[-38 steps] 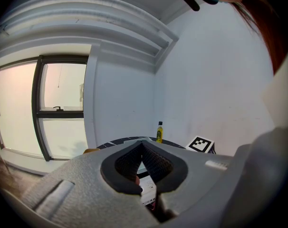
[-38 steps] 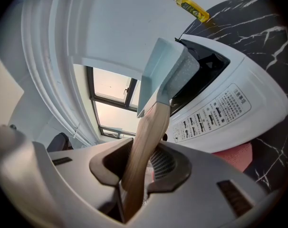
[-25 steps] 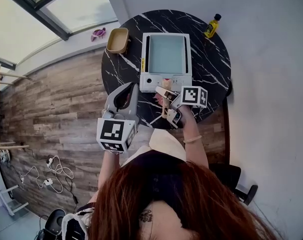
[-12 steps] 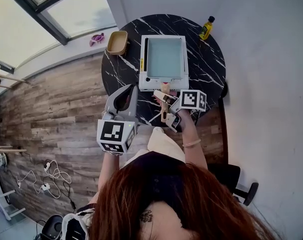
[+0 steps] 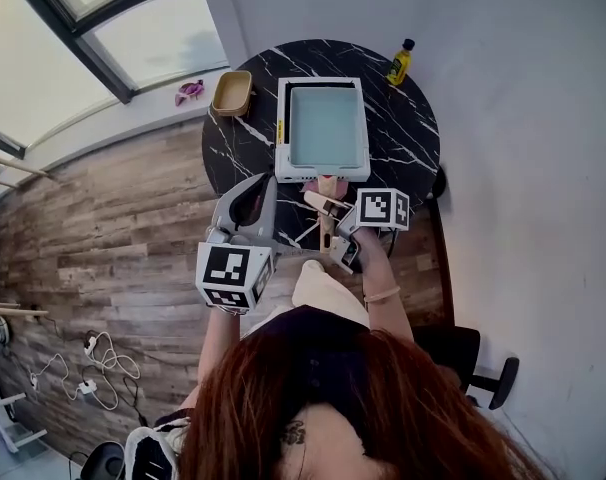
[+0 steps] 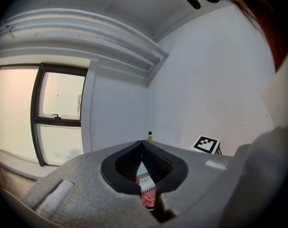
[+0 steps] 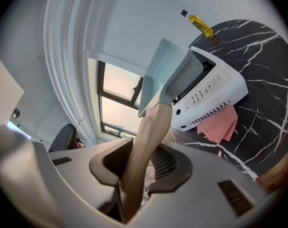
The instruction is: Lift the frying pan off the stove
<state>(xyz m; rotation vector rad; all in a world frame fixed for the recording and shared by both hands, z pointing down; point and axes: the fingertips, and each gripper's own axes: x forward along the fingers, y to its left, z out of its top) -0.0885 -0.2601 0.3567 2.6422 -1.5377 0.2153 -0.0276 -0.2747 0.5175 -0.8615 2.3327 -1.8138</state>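
A square pale-blue frying pan [image 5: 328, 126] with a wooden handle [image 5: 326, 196] hangs over the white stove [image 5: 283, 128] on the black marble table [image 5: 408, 163]. My right gripper [image 5: 325, 216] is shut on the handle. In the right gripper view the handle [image 7: 143, 151] runs up between the jaws to the tilted pan [image 7: 163, 70], which is clear of the stove [image 7: 215, 94]. My left gripper [image 5: 263, 186] is off the table's near left edge, shut and holding nothing. In the left gripper view its jaw tips [image 6: 142, 145] meet.
A yellow oil bottle [image 5: 400, 62] stands at the table's far right. A tan dish [image 5: 232, 93] sits at the far left edge, with a purple toy [image 5: 191, 91] on the sill beyond. A pink cloth [image 7: 220, 125] lies under the stove's front. The wall is close on the right.
The right gripper has come up and towards me with the pan, which now looks larger over the stove. The left gripper has moved along with it, still shut.
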